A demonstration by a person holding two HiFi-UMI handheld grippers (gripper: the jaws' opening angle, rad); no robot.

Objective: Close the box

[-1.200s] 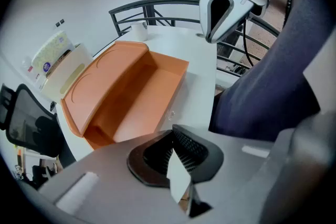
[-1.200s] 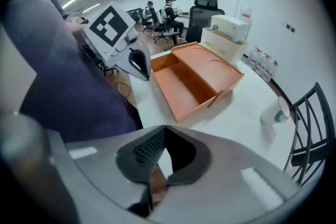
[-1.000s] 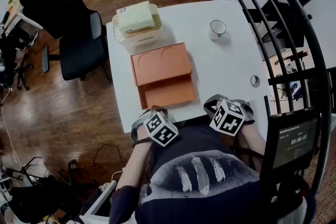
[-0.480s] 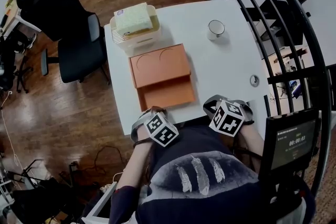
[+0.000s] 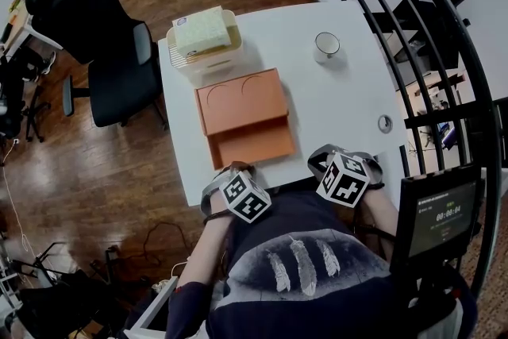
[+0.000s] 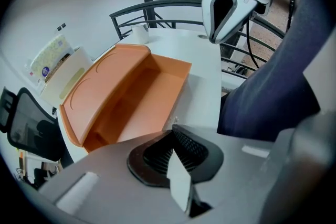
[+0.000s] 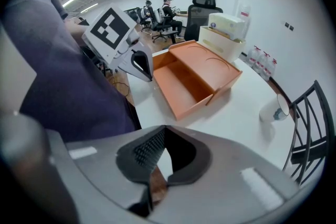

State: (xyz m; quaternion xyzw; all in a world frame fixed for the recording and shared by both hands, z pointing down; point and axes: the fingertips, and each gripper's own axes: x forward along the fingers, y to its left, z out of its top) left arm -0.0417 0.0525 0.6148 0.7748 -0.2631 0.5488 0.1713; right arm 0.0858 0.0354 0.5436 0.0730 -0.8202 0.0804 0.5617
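The orange box lies open on the white table, its lid folded back flat toward the far side and its tray empty. My left gripper hangs at the table's near edge just in front of the box, jaws shut on nothing. My right gripper is held at the near edge to the right of the box, also shut and empty. The left gripper view has the box ahead of the left gripper. The right gripper view has the box beyond the right gripper.
A white bin with a tissue pack stands right behind the box's lid. A white cup sits at the far right of the table. A black office chair is to the left, and a black railing runs along the right.
Both grippers have stayed almost still at the near edge, the left one drifting slightly. The box remains open and untouched.
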